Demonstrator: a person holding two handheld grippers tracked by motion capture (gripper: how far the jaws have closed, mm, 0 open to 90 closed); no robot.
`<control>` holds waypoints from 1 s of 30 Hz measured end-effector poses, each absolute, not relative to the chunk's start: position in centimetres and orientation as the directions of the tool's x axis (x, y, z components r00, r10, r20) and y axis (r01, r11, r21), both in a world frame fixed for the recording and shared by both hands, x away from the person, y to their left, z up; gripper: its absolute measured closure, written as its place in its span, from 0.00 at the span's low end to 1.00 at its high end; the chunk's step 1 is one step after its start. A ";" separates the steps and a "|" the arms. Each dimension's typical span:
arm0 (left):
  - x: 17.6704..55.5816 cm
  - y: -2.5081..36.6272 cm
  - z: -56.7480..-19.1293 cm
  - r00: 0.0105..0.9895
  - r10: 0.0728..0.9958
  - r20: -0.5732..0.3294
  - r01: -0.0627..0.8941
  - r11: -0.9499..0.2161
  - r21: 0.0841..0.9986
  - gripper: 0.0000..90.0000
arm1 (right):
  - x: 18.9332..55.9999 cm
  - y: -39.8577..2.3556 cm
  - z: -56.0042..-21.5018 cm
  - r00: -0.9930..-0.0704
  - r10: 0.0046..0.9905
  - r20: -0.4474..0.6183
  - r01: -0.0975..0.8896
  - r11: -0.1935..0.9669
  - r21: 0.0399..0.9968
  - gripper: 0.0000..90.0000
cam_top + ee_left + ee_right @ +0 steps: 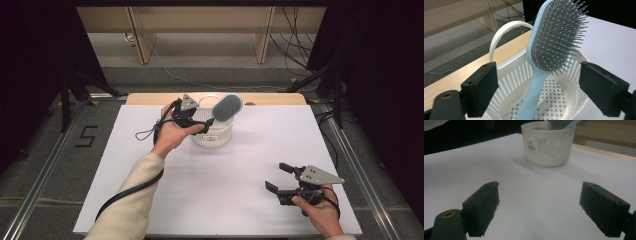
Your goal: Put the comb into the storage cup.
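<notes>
A light blue hairbrush (227, 106) with grey bristles stands tilted in a white slotted basket (212, 135) near the table's back edge, its head sticking out above the rim to the right. My left gripper (201, 121) hangs at the basket's left rim. In the left gripper view its jaws stand wide apart with the hairbrush (554, 40) handle between them, untouched, over the basket (511, 72). My right gripper (276, 176) is open and empty low over the front right of the table. The right gripper view (540, 186) faces the basket (547, 147) farther off.
A white sheet (225, 190) covers the table, with a strip of bare wood (270, 98) along the back edge. Beyond it are desk legs and cables on the floor. Metal rails run along both sides, and a "5" (86, 136) is marked on the floor at the left.
</notes>
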State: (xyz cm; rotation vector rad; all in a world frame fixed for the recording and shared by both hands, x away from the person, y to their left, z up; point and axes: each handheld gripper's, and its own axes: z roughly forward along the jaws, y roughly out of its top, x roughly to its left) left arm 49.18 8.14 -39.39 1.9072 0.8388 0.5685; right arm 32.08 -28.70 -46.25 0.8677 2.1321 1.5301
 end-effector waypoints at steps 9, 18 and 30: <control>47.7 9.4 -38.8 0.644 0.764 0.037 0.336 -0.326 0.884 0.01 | 32.1 -28.7 -46.2 -0.738 0.673 0.052 0.264 0.217 0.940 0.18; 46.8 10.9 -39.2 0.630 0.776 0.033 0.348 -0.320 0.881 0.00 | 32.1 -28.7 -46.3 -0.737 0.674 0.051 0.264 0.218 0.940 0.18; 45.3 13.0 -39.5 0.612 0.791 0.021 0.366 -0.306 0.879 0.00 | 32.1 -28.8 -46.3 -0.731 0.680 0.057 0.271 0.213 0.939 0.18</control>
